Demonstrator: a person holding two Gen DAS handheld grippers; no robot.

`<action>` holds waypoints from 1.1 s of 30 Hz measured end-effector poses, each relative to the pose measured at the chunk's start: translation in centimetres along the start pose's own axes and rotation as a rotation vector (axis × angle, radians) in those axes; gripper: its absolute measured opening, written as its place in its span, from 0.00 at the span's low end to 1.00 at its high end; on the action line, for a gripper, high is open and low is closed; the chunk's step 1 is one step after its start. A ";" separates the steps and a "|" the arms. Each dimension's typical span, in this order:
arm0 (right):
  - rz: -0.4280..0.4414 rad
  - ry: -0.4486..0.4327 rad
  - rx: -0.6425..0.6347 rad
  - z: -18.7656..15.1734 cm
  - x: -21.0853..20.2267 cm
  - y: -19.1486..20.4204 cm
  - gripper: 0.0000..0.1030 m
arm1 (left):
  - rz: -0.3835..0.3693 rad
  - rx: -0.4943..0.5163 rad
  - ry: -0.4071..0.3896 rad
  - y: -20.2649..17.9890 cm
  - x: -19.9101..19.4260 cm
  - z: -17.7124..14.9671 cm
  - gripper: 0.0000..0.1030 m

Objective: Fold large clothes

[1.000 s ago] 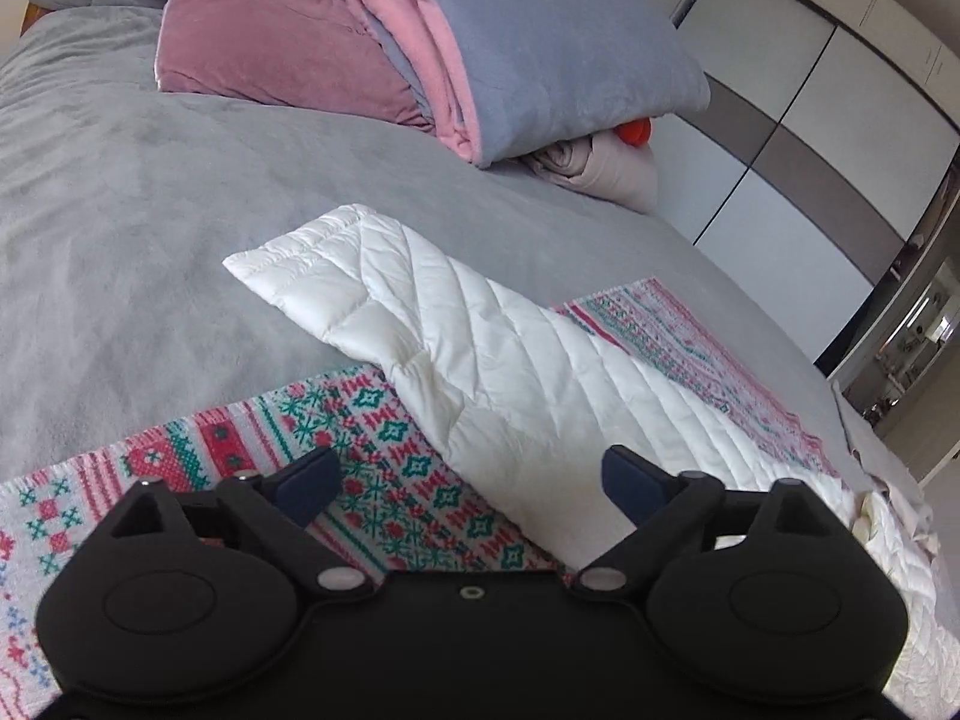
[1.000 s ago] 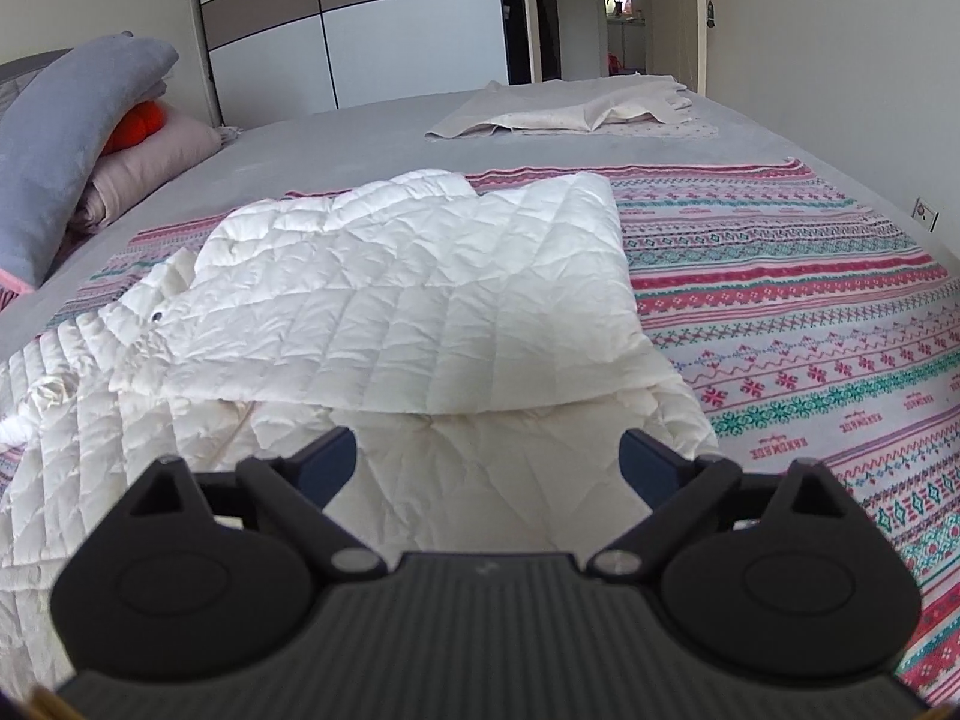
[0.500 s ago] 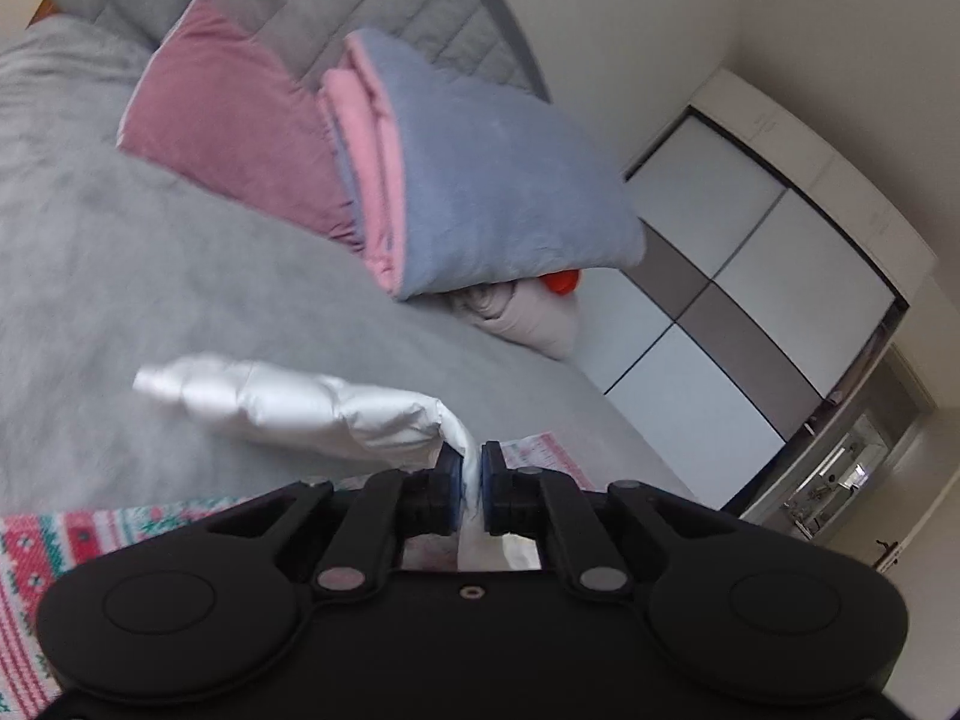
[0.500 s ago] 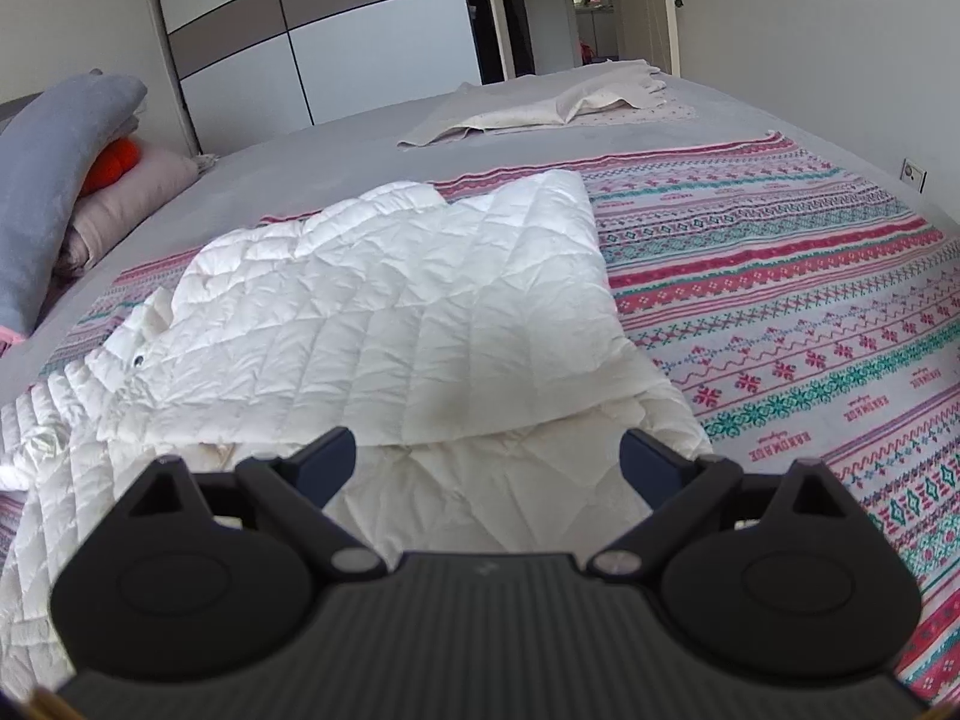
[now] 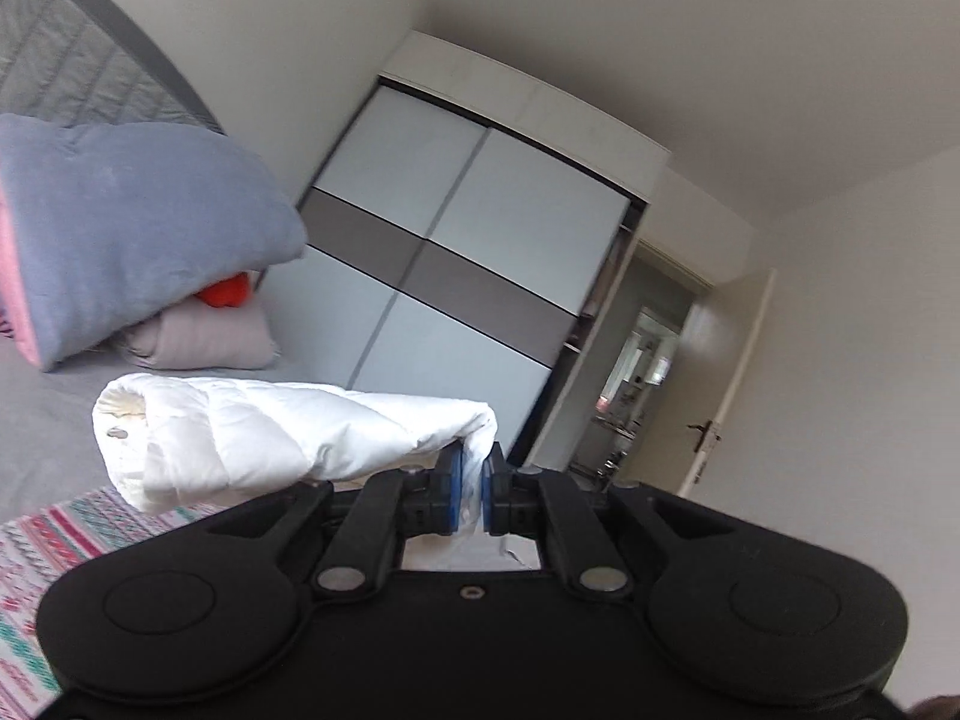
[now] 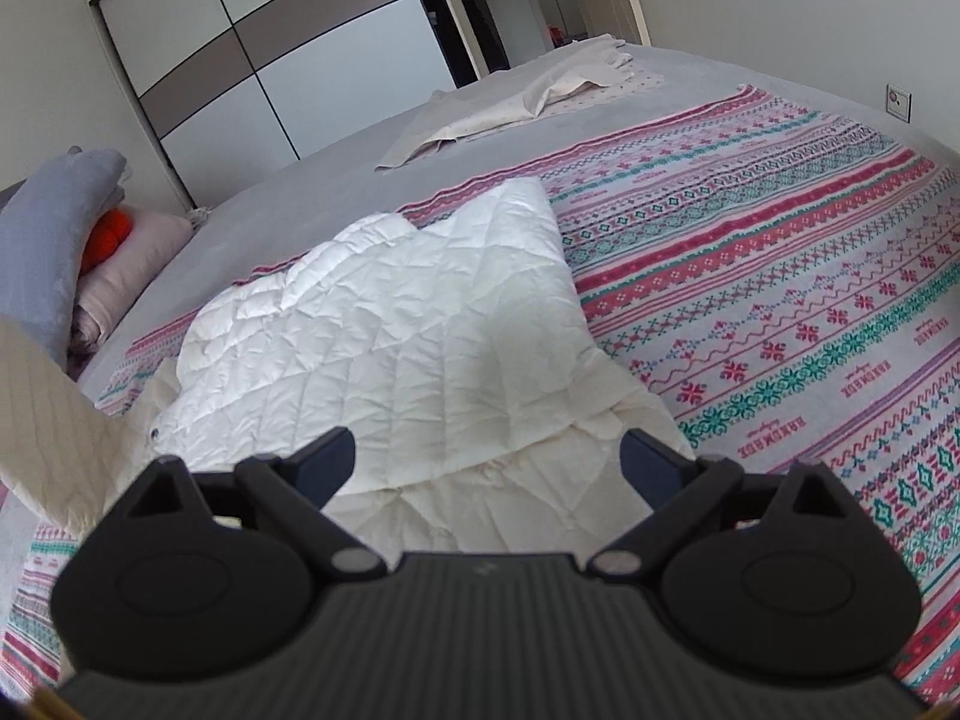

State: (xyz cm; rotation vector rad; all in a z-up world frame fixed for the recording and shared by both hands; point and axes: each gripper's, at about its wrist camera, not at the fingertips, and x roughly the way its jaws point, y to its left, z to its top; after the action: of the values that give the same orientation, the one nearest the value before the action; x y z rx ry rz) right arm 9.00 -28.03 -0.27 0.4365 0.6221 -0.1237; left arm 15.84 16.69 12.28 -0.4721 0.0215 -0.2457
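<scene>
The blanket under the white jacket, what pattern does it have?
Pink, teal and white knit-style stripes, clearest in the right wrist view.

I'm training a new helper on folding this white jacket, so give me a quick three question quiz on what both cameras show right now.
1. True or false: the left gripper is shut on the jacket sleeve.
2. The right gripper is: A) open above the jacket; B) clamped on the striped blanket; C) holding a pillow.
3. Fill in: the sleeve is ____ off the bed.

Key: 1 true; 2 A; 3 lifted.
</scene>
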 end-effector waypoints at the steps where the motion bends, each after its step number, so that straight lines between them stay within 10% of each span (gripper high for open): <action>1: 0.002 -0.002 0.014 0.1 -0.1 -0.2 0.94 | -0.031 0.016 0.021 -1.6 0.6 -0.8 0.07; 9: 0.010 -0.006 0.090 0.8 -0.2 -1.6 0.94 | -0.200 0.180 0.343 -11.0 5.0 -12.0 0.08; 16: 0.013 -0.005 0.127 1.0 -0.6 -2.6 0.95 | -0.162 0.284 0.735 -9.5 7.5 -23.8 0.11; 20: 0.022 -0.004 0.116 1.0 -0.6 -2.4 0.95 | -0.194 0.202 0.749 -8.7 6.7 -22.8 0.15; 26: 0.041 0.003 0.098 1.0 -0.1 -1.2 0.95 | -0.261 0.299 0.770 -8.6 2.8 -19.4 0.63; 33: 0.117 0.015 0.046 0.2 0.6 2.8 0.95 | -0.165 0.305 0.730 -3.8 -1.4 -14.6 0.63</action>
State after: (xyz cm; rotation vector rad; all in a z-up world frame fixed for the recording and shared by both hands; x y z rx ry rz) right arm 10.22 -25.61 0.50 0.5171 0.6077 -0.0234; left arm 12.49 7.22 0.96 -0.0601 0.6511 -0.5638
